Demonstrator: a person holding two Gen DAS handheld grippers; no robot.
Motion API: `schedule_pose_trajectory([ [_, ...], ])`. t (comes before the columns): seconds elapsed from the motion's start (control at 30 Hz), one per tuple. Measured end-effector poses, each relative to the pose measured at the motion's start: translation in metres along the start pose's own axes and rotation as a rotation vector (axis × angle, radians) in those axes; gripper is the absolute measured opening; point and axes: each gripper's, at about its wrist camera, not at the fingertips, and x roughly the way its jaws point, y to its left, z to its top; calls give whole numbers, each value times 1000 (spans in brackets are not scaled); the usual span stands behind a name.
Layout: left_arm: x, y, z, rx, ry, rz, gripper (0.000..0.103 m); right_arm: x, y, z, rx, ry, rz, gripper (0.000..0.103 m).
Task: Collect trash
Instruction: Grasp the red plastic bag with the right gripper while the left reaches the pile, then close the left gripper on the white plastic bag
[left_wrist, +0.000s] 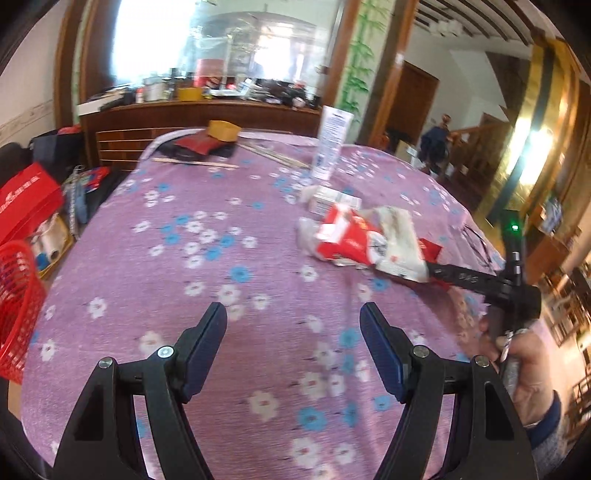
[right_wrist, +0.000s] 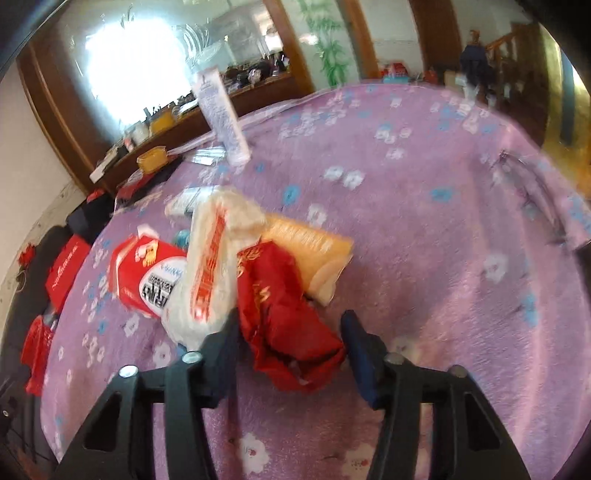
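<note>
Right gripper (right_wrist: 290, 339) straddles the crumpled red wrapper (right_wrist: 291, 325) in the trash heap on the bench (right_wrist: 424, 221), jaws either side; I can't tell if they're pinching yet. It looks light, limp, crinkly — best grabbed by its bunched middle. Left gripper (left_wrist: 293, 328) hangs open and empty over bare cloth.

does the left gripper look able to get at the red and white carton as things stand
Probably yes: the left gripper stands open and empty over bare cloth, though the right gripper already works at the pile beside the red and white carton.
</note>
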Motion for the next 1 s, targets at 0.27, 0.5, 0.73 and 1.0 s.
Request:
schedule_pose_trajectory([
  [0.27,34,-63,32,90,61,-48,73,-40,-28,-10,158,-219,80,30],
  [0.5,110,-124,64,121,180,-112,73,-63,-49,-17,285,-365,45,30],
  [0.73,189,-154,78,195,270,22,62,-71,-48,-18,278,-398,52,30],
  [1.0,177,-143,69,164,191,-23,41,-68,-49,-16,258,-386,68,30],
])
